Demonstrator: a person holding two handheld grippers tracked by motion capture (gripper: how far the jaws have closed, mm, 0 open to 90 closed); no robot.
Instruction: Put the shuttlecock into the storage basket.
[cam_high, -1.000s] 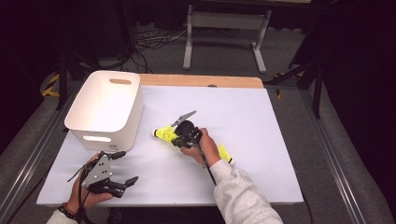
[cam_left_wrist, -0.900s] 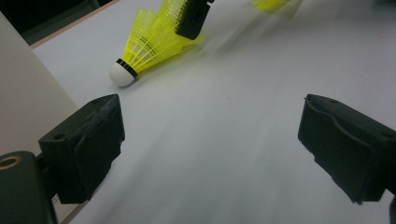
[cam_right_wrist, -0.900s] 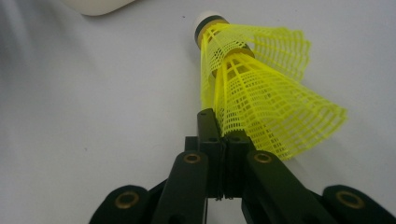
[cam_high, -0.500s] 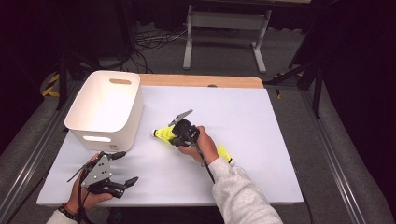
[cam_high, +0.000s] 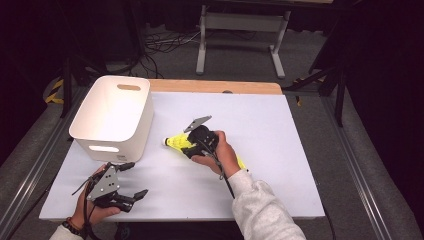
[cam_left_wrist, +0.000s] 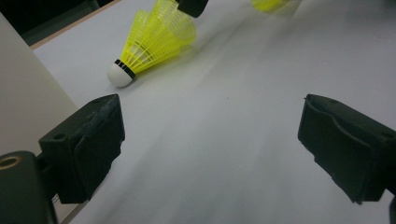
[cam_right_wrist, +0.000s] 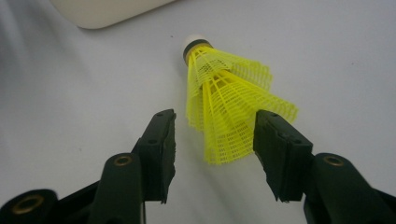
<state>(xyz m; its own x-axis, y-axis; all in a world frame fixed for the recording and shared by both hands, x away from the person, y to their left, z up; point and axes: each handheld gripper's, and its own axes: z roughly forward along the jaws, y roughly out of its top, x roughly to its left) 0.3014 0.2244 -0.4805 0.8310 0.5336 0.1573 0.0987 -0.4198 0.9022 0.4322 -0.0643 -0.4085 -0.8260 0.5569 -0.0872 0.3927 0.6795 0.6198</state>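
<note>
On the bench (cam_high: 280, 150), beside the white bin (cam_high: 112, 117), the yellow shuttlecocks (cam_right_wrist: 224, 102) lie nested between the right gripper (cam_right_wrist: 215, 149), whose jaws have just been opening; the left gripper (cam_left_wrist: 210, 140) gapes wide, holding nothing.

On the bench (cam_high: 280, 150), a tub (cam_high: 112, 117) stands at the left, toward the far side. A shuttlecock (cam_high: 176, 143) lies just right of the tub, near the middle, cork end toward it. The right tongs (cam_high: 192, 142) sit over its skirt, which lies between the parted jaws. Another shuttlecock (cam_high: 240, 163), it seems, lies behind that hand. The left tongs (cam_high: 131, 180) rest at the near left edge, before the tub.
</note>
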